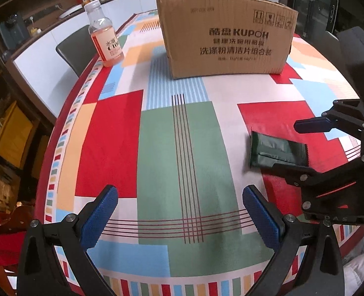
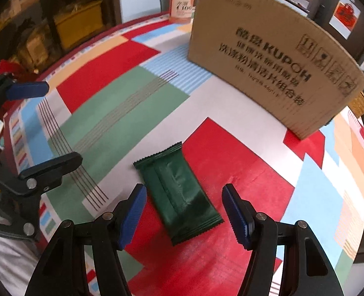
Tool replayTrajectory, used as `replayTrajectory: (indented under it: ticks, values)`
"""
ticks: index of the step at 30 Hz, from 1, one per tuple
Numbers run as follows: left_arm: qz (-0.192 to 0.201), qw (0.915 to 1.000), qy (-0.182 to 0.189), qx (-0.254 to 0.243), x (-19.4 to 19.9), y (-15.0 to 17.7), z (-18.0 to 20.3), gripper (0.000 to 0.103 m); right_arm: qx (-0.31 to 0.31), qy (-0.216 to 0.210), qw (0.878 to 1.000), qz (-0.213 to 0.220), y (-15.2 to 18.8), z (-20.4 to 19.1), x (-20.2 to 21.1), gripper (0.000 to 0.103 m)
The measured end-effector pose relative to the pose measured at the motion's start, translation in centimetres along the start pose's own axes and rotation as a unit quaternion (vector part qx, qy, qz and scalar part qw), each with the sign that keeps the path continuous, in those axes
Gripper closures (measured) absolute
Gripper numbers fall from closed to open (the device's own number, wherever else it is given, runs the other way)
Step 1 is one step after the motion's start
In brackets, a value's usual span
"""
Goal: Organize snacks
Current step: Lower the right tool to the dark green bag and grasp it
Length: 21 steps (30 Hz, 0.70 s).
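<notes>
I am holding my right tongs (image 2: pixel 183 212) released over the green snack packet (image 2: pixel 178 194), which is lying flat on the tablecloth (image 2: pixel 122 103) between the spread pads without touching either. Its long axis is running from near my right pad away toward the upper left, crimped ends at both tips. My left tongs (image 1: pixel 179 218) are hanging released too, nothing between them, the packet (image 1: pixel 278 151) off to their right. The cardboard box (image 2: pixel 268 61) is standing well beyond.
</notes>
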<state>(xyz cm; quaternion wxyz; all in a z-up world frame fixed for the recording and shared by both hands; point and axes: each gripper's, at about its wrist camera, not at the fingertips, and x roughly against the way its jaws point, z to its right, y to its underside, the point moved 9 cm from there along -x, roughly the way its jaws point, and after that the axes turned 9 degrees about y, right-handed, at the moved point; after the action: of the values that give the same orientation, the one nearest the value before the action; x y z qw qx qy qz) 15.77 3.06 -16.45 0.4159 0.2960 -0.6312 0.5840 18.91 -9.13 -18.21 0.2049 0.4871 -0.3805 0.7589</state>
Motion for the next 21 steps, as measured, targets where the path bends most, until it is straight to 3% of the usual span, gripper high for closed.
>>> replayTrajectory:
  ticks: [16,18,21]
  values:
    - [-0.005,0.9998,0.0,0.017,-1.3,-0.6,-1.1,0.0,-0.032,-0.022,0.999,-0.012,-0.7,-0.1,-2.3,0.039]
    - [-0.004,0.9998,0.0,0.019,-1.5,-0.8,-1.2,0.0,-0.041,-0.027,0.999,-0.01,-0.7,-0.3,-2.4,0.048]
    - [-0.002,0.9998,0.001,0.02,-1.6,-1.0,-1.2,0.0,-0.052,-0.03,0.998,-0.007,-0.7,-0.4,-2.3,0.052]
